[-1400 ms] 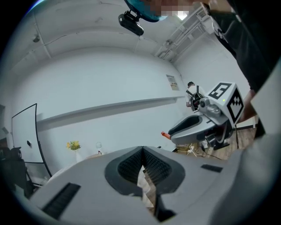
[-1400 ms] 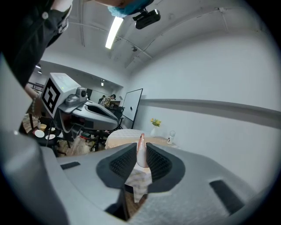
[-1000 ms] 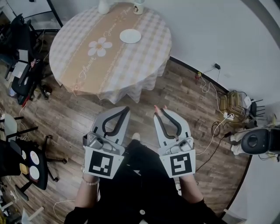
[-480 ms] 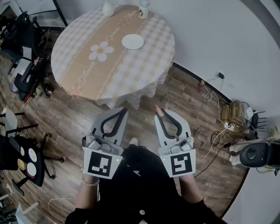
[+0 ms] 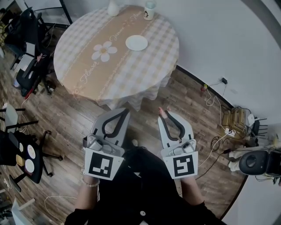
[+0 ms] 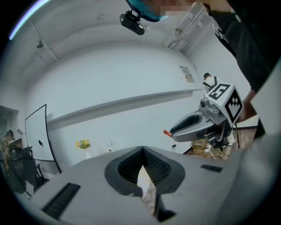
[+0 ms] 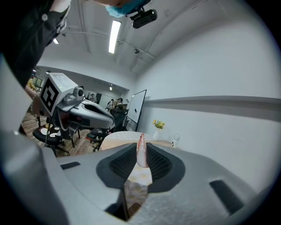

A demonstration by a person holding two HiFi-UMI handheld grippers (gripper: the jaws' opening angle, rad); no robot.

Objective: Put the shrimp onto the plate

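head view: person stands on wood floor [image 5: 66,116], well apart from the round table [image 5: 88,61] with its checked cloth. white plate [image 5: 136,42] sits on the table toward the far side, nothing on it; vase [image 5: 113,8] and small bottle [image 5: 149,9] at the back edge. left gripper [image 5: 124,111] and right gripper [image 5: 163,114] are held side by side low in front of the body, both pointing toward the table. small pink shrimp [image 5: 161,110] pokes out at the right gripper's tip. left gripper view: jaws pressed together with nothing held between them; right gripper [image 6: 172,132] off to the side with an orange bit at its tip. right gripper view: jaws closed onto the shrimp [image 7: 141,151], pinched upright between the pads, one end sticking up past the tips; table edge [image 7: 120,136] shows ahead, far off. progress, judged: pick looks done, shrimp is in the right gripper. left to do: carry it over to the table, lower it over the plate, and release. plate not yet within reach.
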